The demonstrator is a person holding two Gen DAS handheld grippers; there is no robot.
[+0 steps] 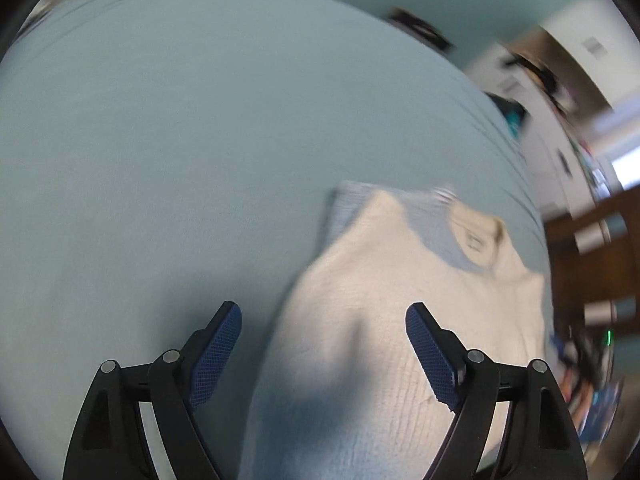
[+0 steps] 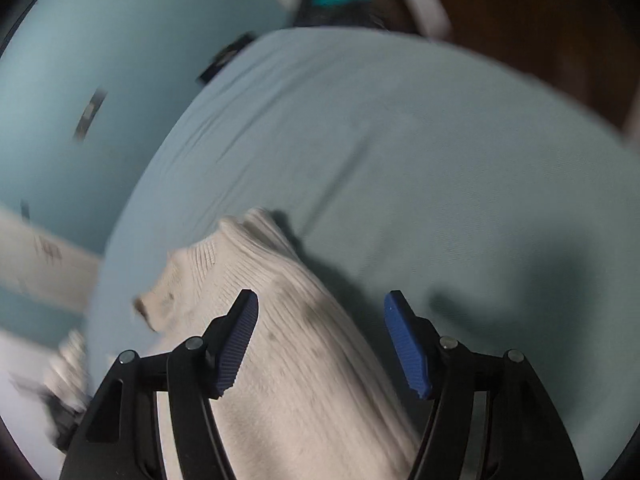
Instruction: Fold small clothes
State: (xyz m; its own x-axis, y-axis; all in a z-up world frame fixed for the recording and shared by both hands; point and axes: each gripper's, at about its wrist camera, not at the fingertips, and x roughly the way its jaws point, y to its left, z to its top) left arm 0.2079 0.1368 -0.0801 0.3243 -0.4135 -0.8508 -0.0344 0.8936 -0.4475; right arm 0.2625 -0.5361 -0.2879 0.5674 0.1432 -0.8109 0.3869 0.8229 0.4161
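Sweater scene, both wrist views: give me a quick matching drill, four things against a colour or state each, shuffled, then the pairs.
Things:
1. sweater
2. bed sheet
3. left tool
4. pads

Colour or state:
A. pale blue-green, lightly creased
B. jaws apart, nothing pressed between them
C. cream knit with a light blue panel near the collar
D. dark blue, ridged

Pairs: 1-C, 2-A, 3-B, 4-D
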